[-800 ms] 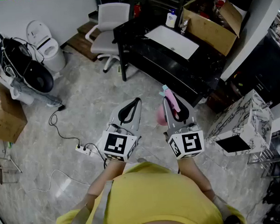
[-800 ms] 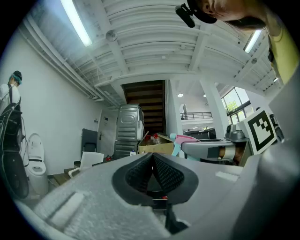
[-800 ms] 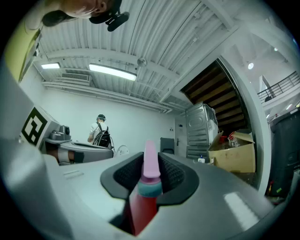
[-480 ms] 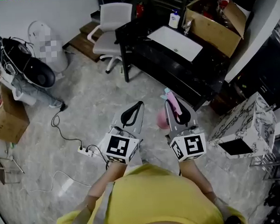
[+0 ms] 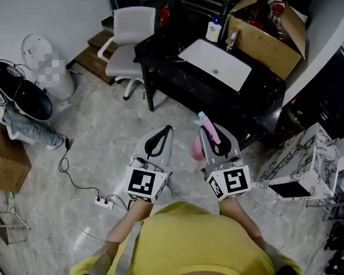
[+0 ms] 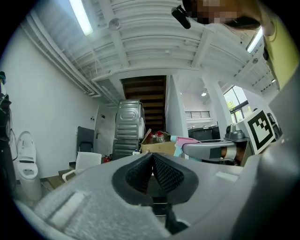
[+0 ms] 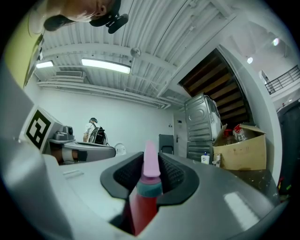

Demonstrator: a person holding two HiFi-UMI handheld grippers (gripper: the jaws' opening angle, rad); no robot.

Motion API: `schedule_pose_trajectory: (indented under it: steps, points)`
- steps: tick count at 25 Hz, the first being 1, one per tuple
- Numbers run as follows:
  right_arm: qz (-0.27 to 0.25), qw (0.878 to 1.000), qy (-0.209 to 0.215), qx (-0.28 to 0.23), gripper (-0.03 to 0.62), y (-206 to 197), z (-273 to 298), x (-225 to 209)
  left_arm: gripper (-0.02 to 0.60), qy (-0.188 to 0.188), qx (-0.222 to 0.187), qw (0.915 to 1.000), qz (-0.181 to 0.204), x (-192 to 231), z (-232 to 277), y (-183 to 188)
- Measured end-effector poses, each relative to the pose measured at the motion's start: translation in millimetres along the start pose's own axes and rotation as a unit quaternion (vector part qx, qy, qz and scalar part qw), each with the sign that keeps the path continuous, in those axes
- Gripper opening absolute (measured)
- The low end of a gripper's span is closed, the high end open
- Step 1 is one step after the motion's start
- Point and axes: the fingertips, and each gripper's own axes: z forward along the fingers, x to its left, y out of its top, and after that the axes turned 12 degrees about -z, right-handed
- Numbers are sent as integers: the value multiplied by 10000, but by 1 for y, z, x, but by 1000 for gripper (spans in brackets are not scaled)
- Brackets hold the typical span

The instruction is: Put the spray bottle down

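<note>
My right gripper (image 5: 211,131) is shut on the spray bottle (image 5: 197,148), a pink bottle with a teal collar and pink nozzle (image 7: 151,161) that sticks out between the ribbed pads (image 7: 174,176). In the head view it hangs level above the floor, just short of the black table (image 5: 186,76). Beside it on the left, my left gripper (image 5: 160,138) is shut with its pads (image 6: 165,173) meeting and nothing between them. Both grippers point toward the table.
The black table carries a white board (image 5: 214,63) and a small white bottle (image 5: 213,29). A cardboard box (image 5: 266,23) sits at its far right, a grey office chair (image 5: 127,36) at its left. A marbled cabinet (image 5: 300,162) stands right; a power strip and cable (image 5: 103,202) lie left.
Both grippers have come a little closer to the black table, with the spray bottle still held in the right one. The jaws look unchanged.
</note>
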Motion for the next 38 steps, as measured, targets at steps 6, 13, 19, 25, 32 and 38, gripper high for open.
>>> schedule_pose_trajectory:
  steps: [6, 13, 19, 25, 32, 38]
  points:
    - [15, 9998, -194, 79, 95, -9, 87, -27, 3, -164, 51, 9999, 18, 70, 66, 13]
    - [-90, 9995, -254, 189, 95, -21, 158, -34, 2, -325, -15, 9994, -147, 129, 113, 20]
    - [-62, 9991, -305, 272, 95, -30, 189, -37, 3, -234, -19, 9994, -239, 170, 130, 20]
    - [22, 9993, -328, 195, 95, -35, 213, -41, 3, -199, 46, 9995, -259, 187, 139, 18]
    - [81, 9995, -290, -30, 95, -42, 258, -59, 2, -221, -16, 9995, -213, 211, 166, 19]
    - [134, 9995, -195, -202, 95, -64, 319, -89, 2, -182, -12, 9996, -200, 248, 221, 11]
